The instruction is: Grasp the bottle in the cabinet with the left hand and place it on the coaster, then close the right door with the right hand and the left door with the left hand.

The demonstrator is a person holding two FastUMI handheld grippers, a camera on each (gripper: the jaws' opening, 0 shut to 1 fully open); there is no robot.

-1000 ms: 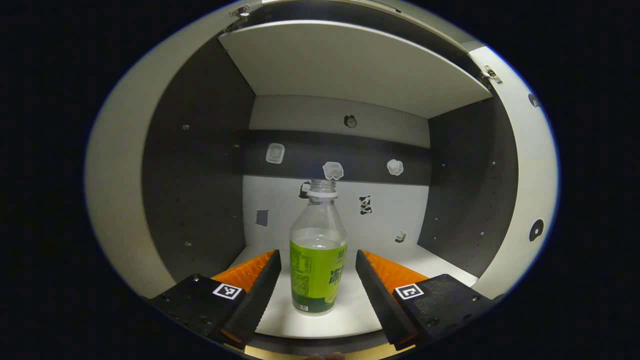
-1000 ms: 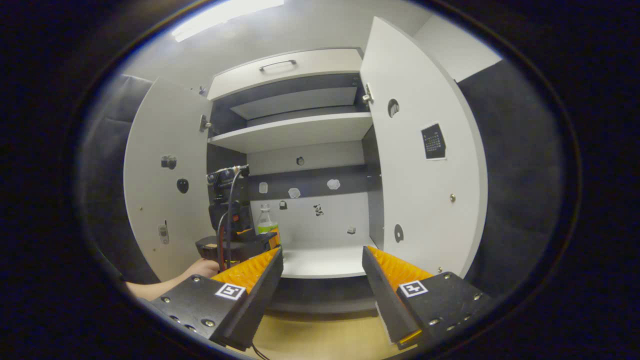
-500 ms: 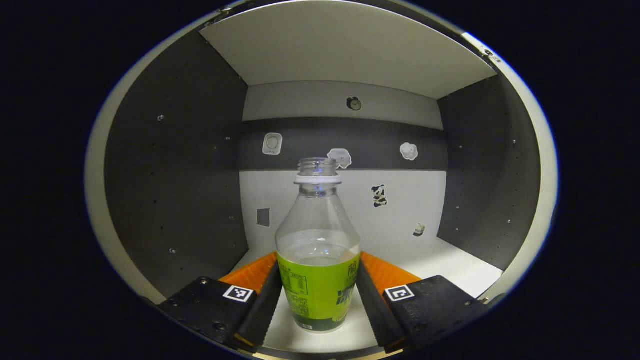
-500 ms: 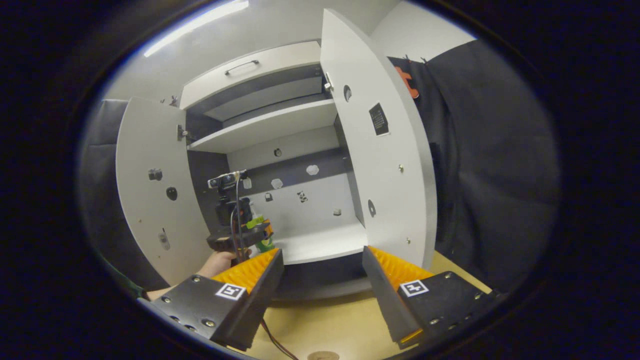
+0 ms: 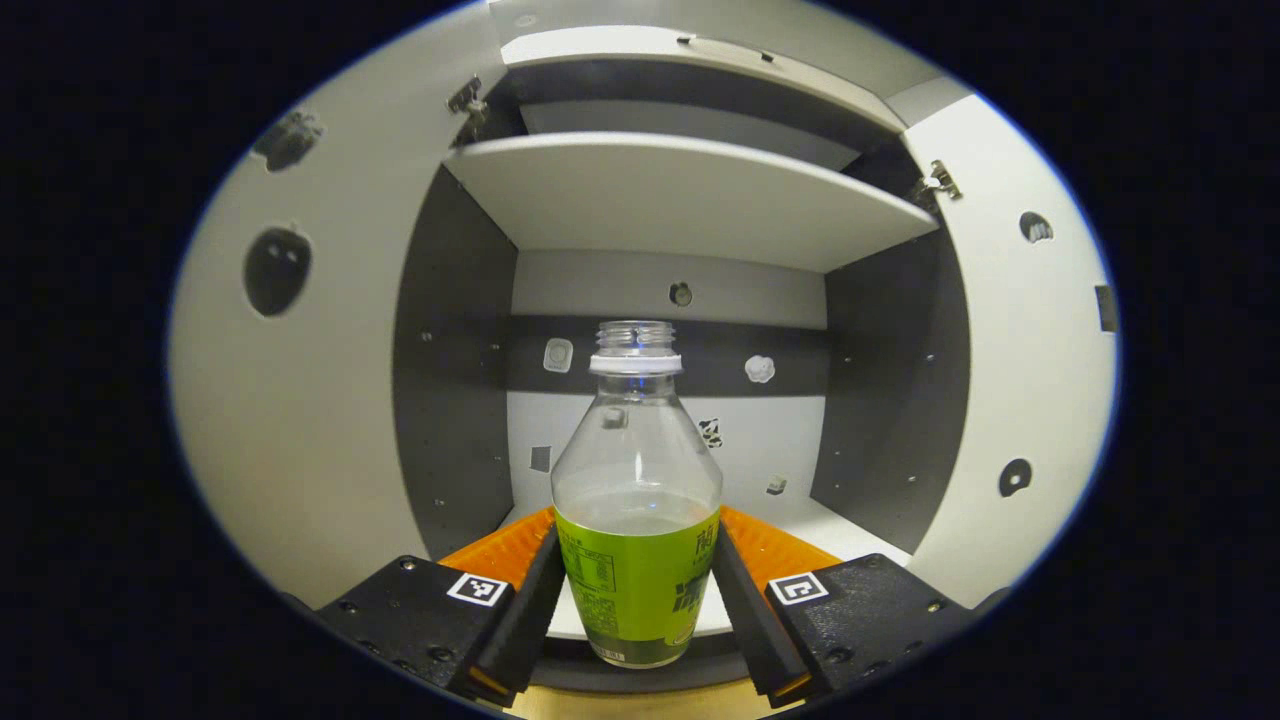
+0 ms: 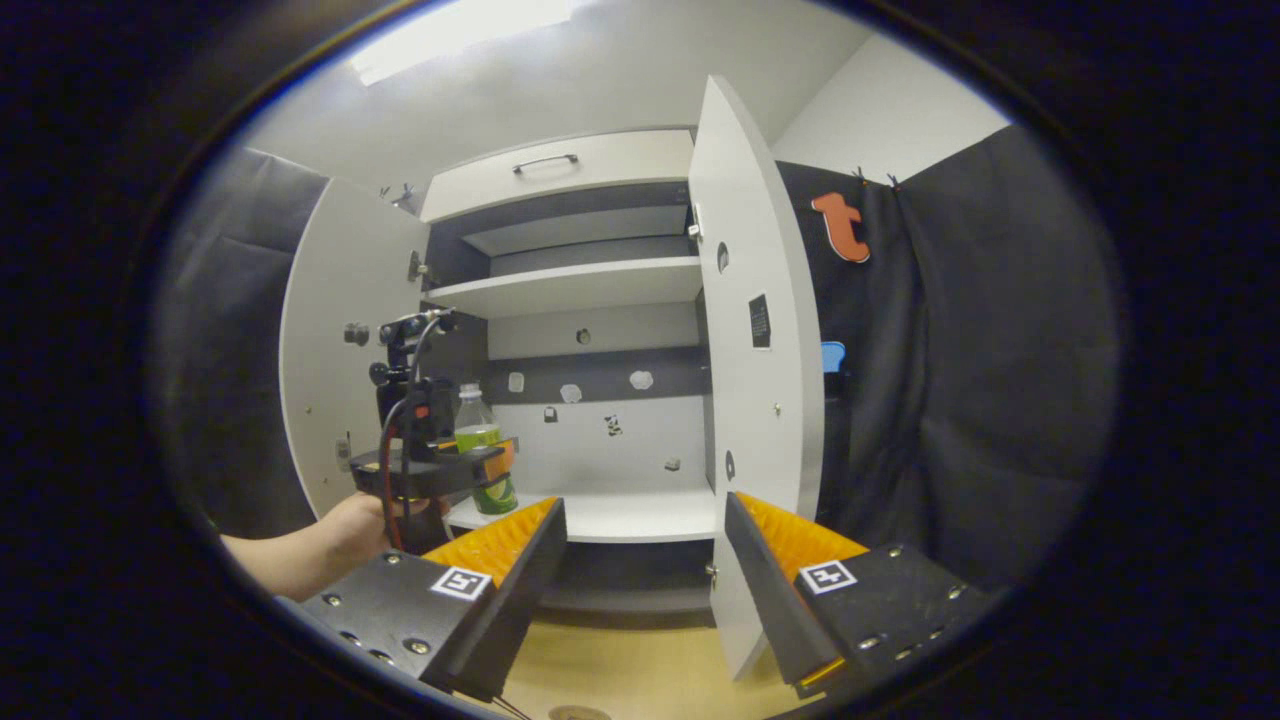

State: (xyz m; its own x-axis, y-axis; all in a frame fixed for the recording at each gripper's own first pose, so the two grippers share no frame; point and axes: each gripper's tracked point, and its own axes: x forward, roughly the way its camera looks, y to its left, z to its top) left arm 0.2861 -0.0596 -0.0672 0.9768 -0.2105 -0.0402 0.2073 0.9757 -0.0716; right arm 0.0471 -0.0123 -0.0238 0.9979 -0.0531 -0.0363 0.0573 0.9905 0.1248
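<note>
One bottle [image 5: 636, 500], uncapped, green label, part full of clear liquid, upright between my left tongs [image 5: 636, 590], both fingers [image 5: 525, 600] pressed against its label sides, so clenched on it. From the left gripper view its base sits over the front edge of the cabinet's bottom shelf [image 5: 850, 525]; can't tell if it touches the shelf or is just off it. From the right gripper view I see the same bottle [image 6: 484, 450] at the left front corner of that shelf [image 6: 620, 515], with a hand [image 6: 350, 520] holding the left tongs [image 6: 490, 470] around it.

Both doors stand open: left door [image 5: 300, 400] wide, with dark stickers on its inner face; right door [image 5: 1010, 350] also swung out. In the right gripper view the right door [image 6: 760, 400] is seen nearly edge-on, just beyond my right tongs [image 6: 645, 560], which are spread apart, released, holding nothing, hovering over the wooden desk [image 6: 620, 670] in front of the cabinet. An upper shelf [image 5: 680, 190] sits above the bottle. Small stickers dot the cabinet's back wall [image 5: 760, 368]. A round edge at the bottom of the right gripper view may be the coaster [image 6: 578, 713]; too cropped to tell.
</note>
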